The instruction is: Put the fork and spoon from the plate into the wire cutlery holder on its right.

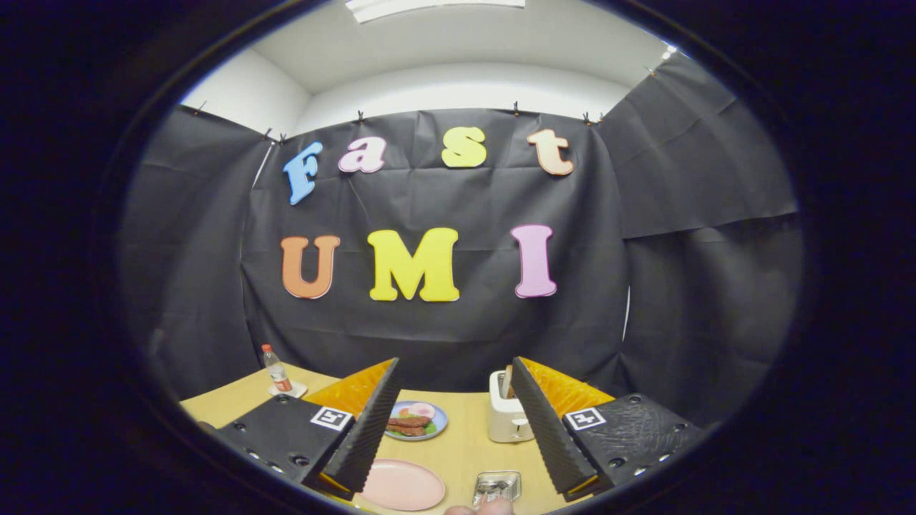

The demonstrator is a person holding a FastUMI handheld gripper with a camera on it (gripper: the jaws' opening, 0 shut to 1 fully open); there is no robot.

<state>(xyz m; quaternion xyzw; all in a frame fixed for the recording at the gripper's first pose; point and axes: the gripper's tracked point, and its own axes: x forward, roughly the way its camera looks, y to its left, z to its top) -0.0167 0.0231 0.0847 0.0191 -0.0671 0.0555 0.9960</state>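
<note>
My gripper (455,362) is open and held above the wooden table (458,447), with nothing between its fingers. Below and between the fingers lies a pink plate (401,485), and the part of it that I see is bare. To its right stands the small wire cutlery holder (496,487) with something shiny and metallic inside; I cannot make out which pieces. A person's fingertips (479,509) show just in front of the holder.
Farther back on the table, a blue plate (416,420) with food sits beside the left finger. A white toaster (505,418) stands against the right finger. A small bottle (275,368) stands on a coaster at the far left corner.
</note>
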